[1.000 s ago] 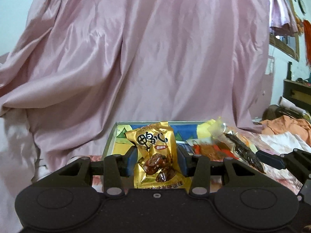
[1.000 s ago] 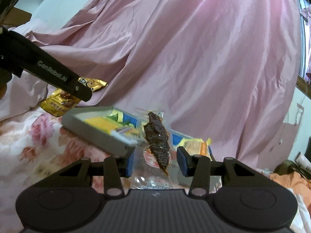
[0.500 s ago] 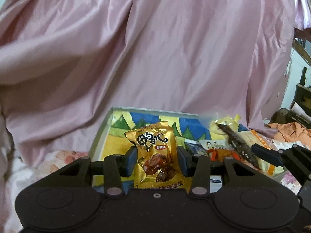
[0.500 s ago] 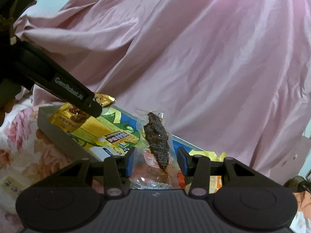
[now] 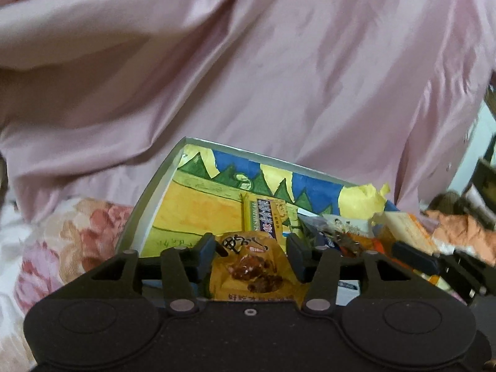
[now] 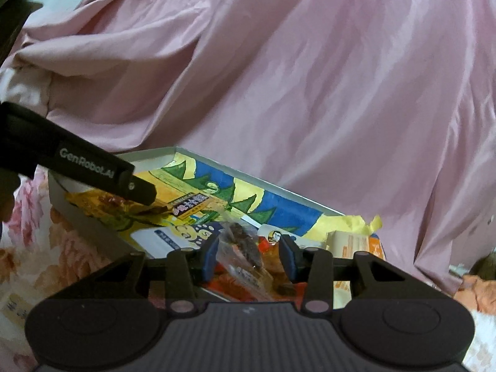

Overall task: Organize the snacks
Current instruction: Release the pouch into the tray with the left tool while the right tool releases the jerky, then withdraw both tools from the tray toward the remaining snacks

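Observation:
A shallow grey box with a bright painted lining lies on the bed; it also shows in the right wrist view. My left gripper is open over the box's near left part, with a gold date snack packet loose between its fingers, low in the box. My right gripper is open over the box's right part, and a clear packet of dark dried meat lies tilted between its fingers on other snacks. The left gripper's finger crosses the right wrist view above the gold packet.
A yellow bar packet and several other snack packets lie in the box. Pink satin cloth hangs behind it. Floral bedding surrounds the box. Orange cloth lies at the right.
Both grippers have come down into the box and opened. The gold packet and the dried meat packet have slipped lower and tilted between the fingers.

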A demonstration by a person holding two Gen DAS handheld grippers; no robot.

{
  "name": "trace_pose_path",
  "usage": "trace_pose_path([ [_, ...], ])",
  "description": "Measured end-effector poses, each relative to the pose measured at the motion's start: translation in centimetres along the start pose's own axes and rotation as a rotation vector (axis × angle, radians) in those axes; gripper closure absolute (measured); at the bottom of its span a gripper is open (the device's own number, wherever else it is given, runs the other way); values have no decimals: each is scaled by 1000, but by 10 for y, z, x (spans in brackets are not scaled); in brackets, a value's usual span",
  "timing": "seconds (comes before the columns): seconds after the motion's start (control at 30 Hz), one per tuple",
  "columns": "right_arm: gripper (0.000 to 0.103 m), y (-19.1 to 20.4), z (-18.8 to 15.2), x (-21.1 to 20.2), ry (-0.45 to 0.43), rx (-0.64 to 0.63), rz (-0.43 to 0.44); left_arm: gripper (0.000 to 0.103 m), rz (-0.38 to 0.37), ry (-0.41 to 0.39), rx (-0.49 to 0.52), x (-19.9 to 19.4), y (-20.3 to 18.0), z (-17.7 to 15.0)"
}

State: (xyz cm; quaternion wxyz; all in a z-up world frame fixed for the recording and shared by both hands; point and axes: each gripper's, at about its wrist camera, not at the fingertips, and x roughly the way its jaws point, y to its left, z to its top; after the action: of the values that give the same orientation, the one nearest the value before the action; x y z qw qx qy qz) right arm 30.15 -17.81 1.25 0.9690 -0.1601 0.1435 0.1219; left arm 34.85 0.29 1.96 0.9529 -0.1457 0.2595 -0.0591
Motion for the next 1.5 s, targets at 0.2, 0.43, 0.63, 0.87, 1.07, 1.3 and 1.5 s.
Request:
trace_pose_path([
  [0.2,43,-9,0,-14,-32,53,-7,14,5,-57,-54,-18,2,0],
  [0.43,16,-23,5,-52,-118,128,-55,1,0,-120,-88,-53,-1,-2],
  [0.63,3,-36,14,-97,-212,174,-76,1,-19,-158,-85,-89,-15,-4],
  [0.87,0,-47,9,-150,-257,199,-89,1,-58,-202,-21,-142,-30,-23],
  [1.07,0,-52,-14,-199,-243,207,-93,1,-66,-205,2,-178,-38,-56],
  [1.3,0,-50,-41,-241,-198,230,-100,1,-91,-192,63,-212,-47,-87],
  [1.5,0,-42,-59,-261,-119,208,-76,1,-104,-157,134,-228,-57,-113],
])
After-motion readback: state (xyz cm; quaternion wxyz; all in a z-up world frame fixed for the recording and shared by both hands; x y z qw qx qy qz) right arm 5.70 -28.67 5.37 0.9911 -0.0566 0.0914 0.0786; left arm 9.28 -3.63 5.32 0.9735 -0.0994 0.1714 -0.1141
